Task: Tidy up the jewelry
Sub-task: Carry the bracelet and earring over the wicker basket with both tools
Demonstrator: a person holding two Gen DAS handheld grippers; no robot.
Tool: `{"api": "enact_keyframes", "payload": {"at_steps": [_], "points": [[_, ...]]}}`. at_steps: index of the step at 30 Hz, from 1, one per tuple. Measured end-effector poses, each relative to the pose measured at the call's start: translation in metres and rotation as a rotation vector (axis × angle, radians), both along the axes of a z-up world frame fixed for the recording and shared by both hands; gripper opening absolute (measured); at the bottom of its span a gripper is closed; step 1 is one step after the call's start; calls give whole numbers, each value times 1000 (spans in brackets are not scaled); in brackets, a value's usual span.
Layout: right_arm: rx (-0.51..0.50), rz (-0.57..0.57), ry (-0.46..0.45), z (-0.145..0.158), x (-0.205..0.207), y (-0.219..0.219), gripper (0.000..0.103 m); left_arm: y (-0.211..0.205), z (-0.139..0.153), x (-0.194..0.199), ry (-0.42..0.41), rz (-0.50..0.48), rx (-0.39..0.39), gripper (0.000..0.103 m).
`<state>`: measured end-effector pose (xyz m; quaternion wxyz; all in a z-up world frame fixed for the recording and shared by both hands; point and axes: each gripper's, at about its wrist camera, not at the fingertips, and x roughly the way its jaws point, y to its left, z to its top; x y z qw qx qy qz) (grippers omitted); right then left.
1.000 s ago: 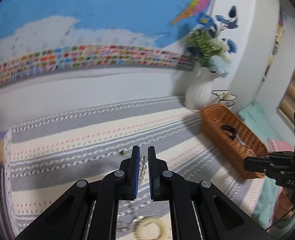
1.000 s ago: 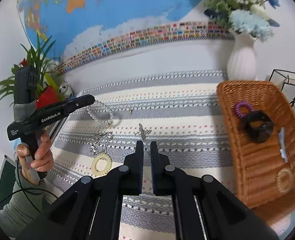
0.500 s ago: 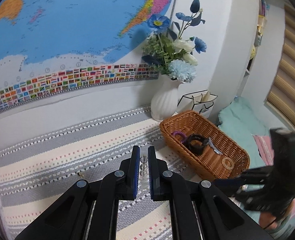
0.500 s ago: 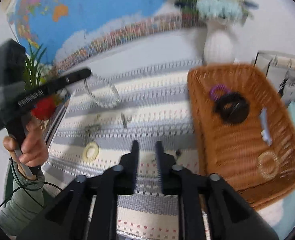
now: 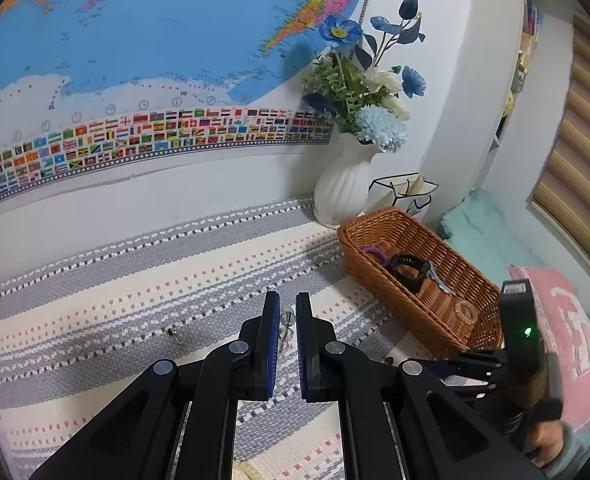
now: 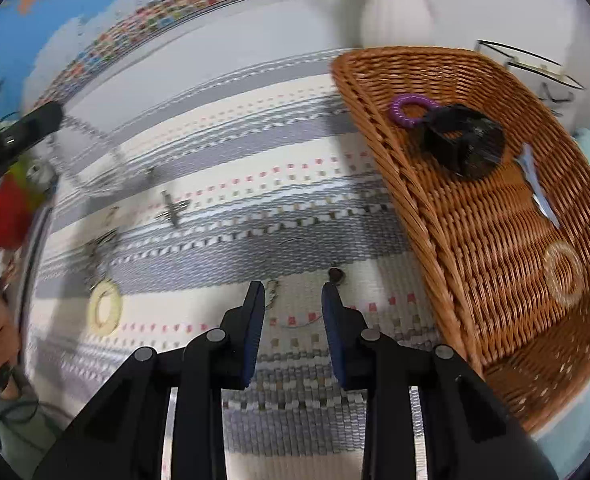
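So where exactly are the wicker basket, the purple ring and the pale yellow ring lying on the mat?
wicker basket (image 6: 407,168), right wrist view, on its near woven wall.
purple ring (image 6: 399,115), right wrist view, on the left side of its coiled band.
pale yellow ring (image 6: 93,312), right wrist view, on its left edge.

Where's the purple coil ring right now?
The purple coil ring lies inside the wicker basket at its far end, touching the black watch; the left wrist view shows it near the white vase.

Striped woven cloth (image 6: 223,128) with jewelry and a basket

A wicker basket (image 6: 435,216) sits at three o'clock, a cream ring (image 6: 104,308) at eight, a cross pendant (image 6: 173,210) near ten.
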<state>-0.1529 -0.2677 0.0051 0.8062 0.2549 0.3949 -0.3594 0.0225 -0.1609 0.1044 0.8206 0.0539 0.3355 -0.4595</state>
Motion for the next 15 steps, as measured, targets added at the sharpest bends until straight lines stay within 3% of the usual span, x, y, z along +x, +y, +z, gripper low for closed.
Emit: {"api": "enact_keyframes", "payload": {"at_steps": [7, 15], "points": [[-80, -230, -32, -25, -12, 11, 31, 4, -6, 7, 0, -30, -1, 7], [-120, -263, -45, -29, 1, -2, 32, 9, -15, 12, 29, -52, -19, 7]]}}
